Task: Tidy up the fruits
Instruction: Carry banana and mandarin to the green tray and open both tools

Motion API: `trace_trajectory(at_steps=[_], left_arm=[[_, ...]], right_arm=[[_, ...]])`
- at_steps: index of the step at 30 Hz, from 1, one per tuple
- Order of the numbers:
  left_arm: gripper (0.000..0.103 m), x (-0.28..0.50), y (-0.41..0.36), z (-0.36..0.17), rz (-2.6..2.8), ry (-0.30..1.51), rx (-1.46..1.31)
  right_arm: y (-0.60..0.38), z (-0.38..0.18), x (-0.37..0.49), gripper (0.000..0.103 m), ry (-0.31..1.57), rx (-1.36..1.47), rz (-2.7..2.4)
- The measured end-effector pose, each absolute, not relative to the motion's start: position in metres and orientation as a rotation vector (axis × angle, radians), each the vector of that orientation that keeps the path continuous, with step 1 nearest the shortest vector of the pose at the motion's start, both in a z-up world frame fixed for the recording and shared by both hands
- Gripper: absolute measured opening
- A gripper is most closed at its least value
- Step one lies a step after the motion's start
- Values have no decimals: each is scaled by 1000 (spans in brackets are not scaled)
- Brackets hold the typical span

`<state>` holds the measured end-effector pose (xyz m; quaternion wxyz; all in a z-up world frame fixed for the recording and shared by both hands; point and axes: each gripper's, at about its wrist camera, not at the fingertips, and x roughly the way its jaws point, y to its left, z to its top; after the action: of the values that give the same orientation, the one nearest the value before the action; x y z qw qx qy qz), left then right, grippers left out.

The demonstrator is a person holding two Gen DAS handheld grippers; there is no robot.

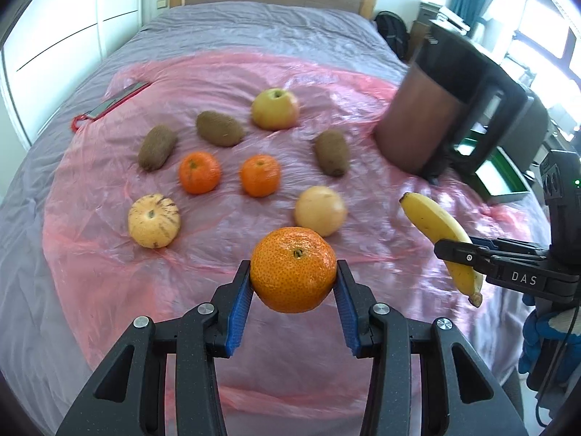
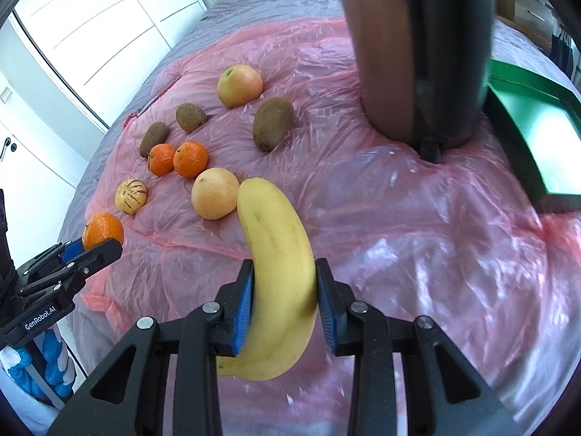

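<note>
My left gripper (image 1: 293,272) is shut on a mandarin (image 1: 293,269), held above the pink plastic sheet (image 1: 225,83). My right gripper (image 2: 284,272) is shut on a yellow banana (image 2: 277,254), also lifted off the sheet. In the left wrist view the banana (image 1: 439,229) and the right gripper (image 1: 454,250) show at the right. The right wrist view has the mandarin (image 2: 101,227) and left gripper (image 2: 96,247) at its left edge. On the sheet lie two mandarins (image 1: 199,172) (image 1: 260,175), three kiwis (image 1: 157,147) (image 1: 219,128) (image 1: 332,152), an apple (image 1: 275,109), a pale round fruit (image 1: 320,210) and a striped melon-like fruit (image 1: 154,221).
A tall brown and black jug (image 1: 428,116) stands at the sheet's right side. Beside it lies a green tray (image 2: 537,127). A red-edged phone (image 1: 116,100) rests at the sheet's far left corner. The sheet covers a grey bed (image 1: 254,25) with a wooden headboard.
</note>
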<state>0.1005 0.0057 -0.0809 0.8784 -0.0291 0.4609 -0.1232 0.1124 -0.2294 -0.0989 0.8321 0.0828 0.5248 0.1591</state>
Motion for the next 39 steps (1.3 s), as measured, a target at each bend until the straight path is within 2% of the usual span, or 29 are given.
trace_trajectory(at_steps=[9, 20, 29, 39], left_arm=[[39, 91, -53, -51, -412, 943, -52], [39, 101, -174, -20, -628, 921, 17], [39, 133, -261, -10, -704, 910, 41], [39, 187, -342, -37, -705, 944, 101]], right_arm=[[-293, -69, 77, 2, 1037, 257, 287], [-393, -45, 71, 2, 945, 329, 149], [-462, -39, 106, 2, 901, 319, 62], [-530, -53, 177, 2, 874, 278, -45]])
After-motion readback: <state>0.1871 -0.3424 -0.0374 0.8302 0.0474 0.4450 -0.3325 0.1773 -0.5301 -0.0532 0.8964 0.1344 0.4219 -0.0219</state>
